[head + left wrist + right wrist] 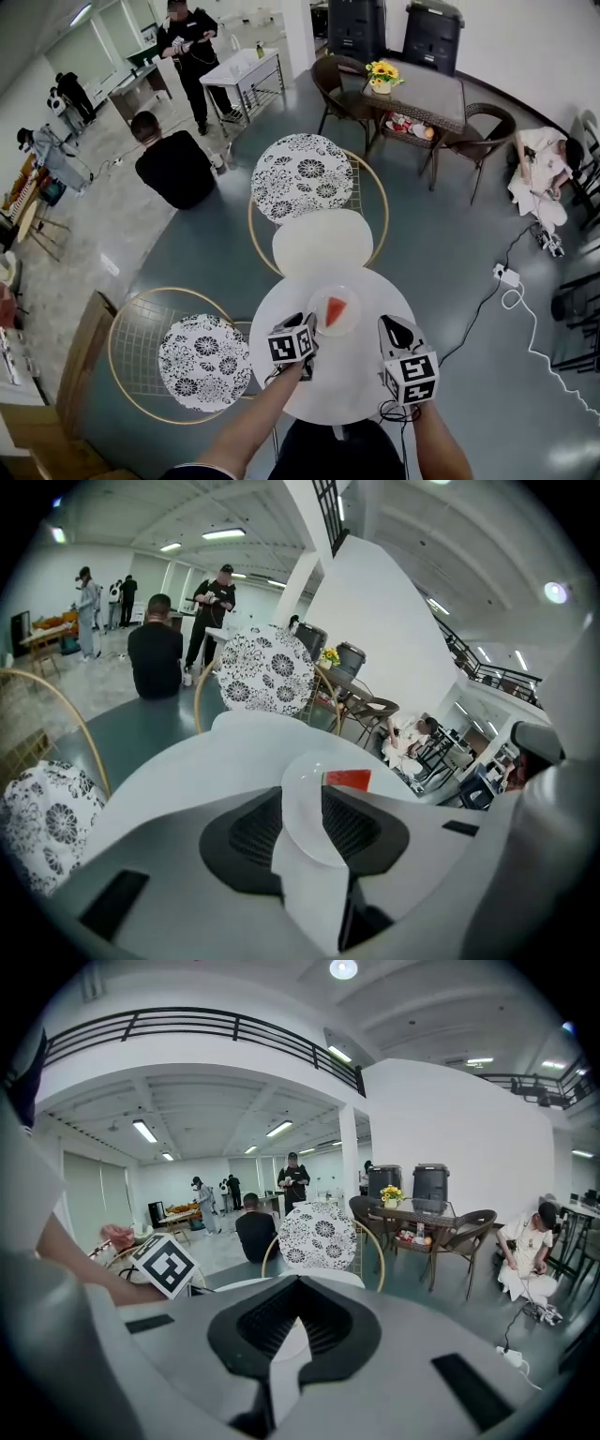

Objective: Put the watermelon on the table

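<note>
A red watermelon slice (335, 308) lies on a small white plate (349, 324) on the round white table (347, 384). My left gripper (308, 334) sits at the plate's near left edge. In the left gripper view the plate's rim (305, 808) stands in the gap between the spread jaws of the left gripper (306, 829), and the watermelon slice (347, 780) shows just beyond. The pads do not seem to press on the rim. My right gripper (395, 330) hovers over the table to the right of the plate. Nothing but white tabletop shows through the narrow gap of the right gripper (281, 1354).
A second white tabletop (322, 241) adjoins the far side. Wire chairs with patterned cushions stand beyond it (302, 176) and at the left (204, 361). A person in black (173, 169) sits on the floor. A wicker table with flowers (412, 94) stands at the back.
</note>
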`<state>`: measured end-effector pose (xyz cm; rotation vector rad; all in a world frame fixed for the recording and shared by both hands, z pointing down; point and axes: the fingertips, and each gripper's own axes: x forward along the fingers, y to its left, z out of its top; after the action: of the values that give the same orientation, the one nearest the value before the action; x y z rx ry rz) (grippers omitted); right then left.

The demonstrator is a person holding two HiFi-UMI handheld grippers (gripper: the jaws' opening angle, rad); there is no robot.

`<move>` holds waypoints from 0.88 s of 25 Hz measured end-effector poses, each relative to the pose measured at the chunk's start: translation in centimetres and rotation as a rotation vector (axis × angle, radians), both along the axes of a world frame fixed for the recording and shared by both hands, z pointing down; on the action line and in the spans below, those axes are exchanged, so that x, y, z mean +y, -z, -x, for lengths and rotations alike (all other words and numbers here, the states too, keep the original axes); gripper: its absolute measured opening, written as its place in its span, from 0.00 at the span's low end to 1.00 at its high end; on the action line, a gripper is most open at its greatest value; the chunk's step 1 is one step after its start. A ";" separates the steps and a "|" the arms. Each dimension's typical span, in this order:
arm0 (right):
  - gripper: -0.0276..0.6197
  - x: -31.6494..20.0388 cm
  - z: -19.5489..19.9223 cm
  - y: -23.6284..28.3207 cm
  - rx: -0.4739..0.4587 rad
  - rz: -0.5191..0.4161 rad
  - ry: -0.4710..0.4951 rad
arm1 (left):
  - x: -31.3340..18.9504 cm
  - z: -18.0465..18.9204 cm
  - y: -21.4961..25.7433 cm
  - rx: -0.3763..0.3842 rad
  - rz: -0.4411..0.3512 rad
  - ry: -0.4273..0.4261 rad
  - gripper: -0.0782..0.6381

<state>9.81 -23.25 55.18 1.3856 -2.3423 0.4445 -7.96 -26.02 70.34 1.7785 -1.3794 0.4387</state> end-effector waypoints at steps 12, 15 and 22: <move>0.05 0.0 1.7 4.5 -0.065 -0.080 0.043 | 2.3 -3.3 15.0 -0.025 -0.463 -0.226 0.28; 0.05 0.3 2.1 5.8 -0.084 -0.103 0.057 | 3.8 -4.9 18.1 -0.071 -0.558 -0.301 0.18; 0.05 1.3 3.1 8.3 -0.122 -0.153 0.102 | 6.7 -7.8 22.4 -0.058 -0.644 -0.380 0.12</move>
<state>6.66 -21.99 46.88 1.3308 -2.5801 0.3358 -0.20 -19.36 47.91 2.5938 -1.3076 0.2532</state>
